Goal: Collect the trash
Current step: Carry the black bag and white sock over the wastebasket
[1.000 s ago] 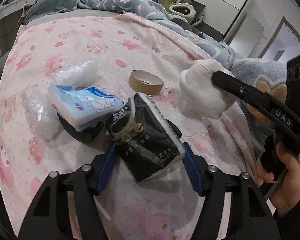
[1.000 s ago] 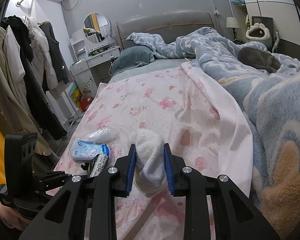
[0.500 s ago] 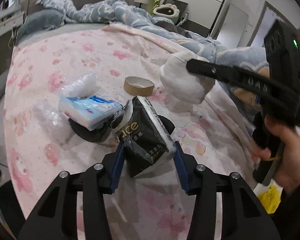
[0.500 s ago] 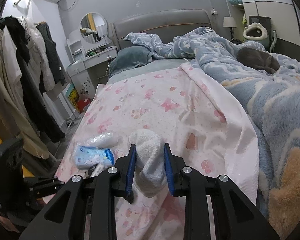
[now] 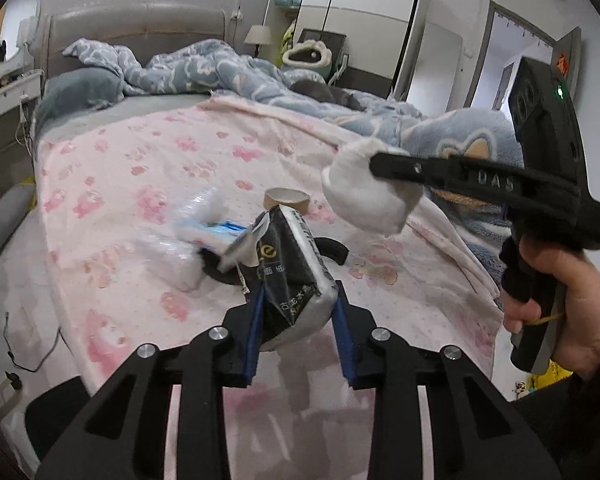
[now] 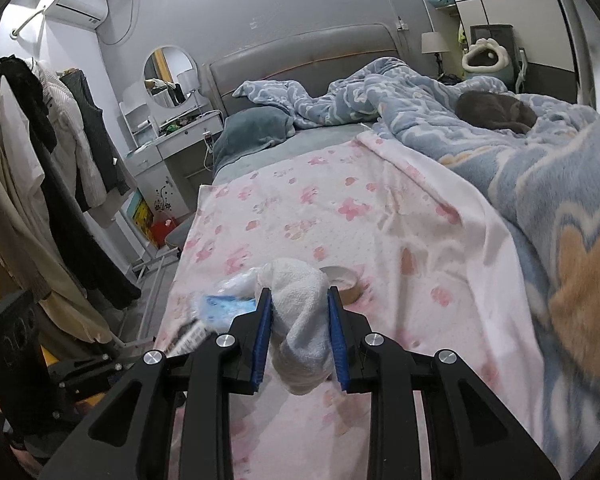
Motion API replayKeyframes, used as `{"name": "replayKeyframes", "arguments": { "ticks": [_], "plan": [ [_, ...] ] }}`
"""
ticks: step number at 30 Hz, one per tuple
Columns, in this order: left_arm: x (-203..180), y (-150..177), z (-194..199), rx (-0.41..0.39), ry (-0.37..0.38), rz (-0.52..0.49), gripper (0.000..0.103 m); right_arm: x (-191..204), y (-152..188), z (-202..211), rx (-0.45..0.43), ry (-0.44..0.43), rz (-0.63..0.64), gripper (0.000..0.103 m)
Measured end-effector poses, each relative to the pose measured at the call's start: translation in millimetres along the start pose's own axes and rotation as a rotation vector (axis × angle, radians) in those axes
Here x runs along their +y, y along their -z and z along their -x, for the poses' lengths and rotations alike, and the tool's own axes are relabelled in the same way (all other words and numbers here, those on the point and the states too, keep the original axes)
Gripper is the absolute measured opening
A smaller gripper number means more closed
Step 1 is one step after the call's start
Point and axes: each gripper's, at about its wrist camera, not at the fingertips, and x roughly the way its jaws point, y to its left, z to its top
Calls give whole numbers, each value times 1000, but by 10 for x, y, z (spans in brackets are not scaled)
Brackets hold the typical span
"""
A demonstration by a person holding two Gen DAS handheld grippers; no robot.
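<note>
My left claw (image 5: 298,304) is closing its jaws on the black tissue pack (image 5: 290,268) raised over the pink bed sheet (image 5: 148,184), while my right claw (image 6: 300,324) stays out of contact with the bed, clamped tight on a white sock (image 6: 300,312) lifted clear.

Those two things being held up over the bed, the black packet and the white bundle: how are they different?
The black tissue pack is glossy, printed and boxy; the white sock is soft, plain and rounded. The pack is in the left gripper, whose fingers are closing on it, and it tilts up; the sock is clamped in the right gripper and droops. Both are lifted clear of the pink blanket.
</note>
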Motion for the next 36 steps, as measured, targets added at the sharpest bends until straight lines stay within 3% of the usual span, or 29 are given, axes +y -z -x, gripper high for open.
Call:
{"name": "replayKeyframes", "arguments": {
  "ticks": [6,14,23,28,36],
  "plan": [
    [187,75,369,-42,-23,23,34,341,117,77,-3,-12,-7,27],
    [588,260,737,-45,-139,78,34,873,292,39,20,-41,14,27],
    [1265,608,790,63,-293,180,34,1513,533,-52,70,-93,69,27],
    [1549,827,850,125,-328,231,34,1793,630,-203,106,-127,94,27],
    [2060,1203,844,285,-379,338,34,2202,744,-551,179,-172,150,27]
  ]
}}
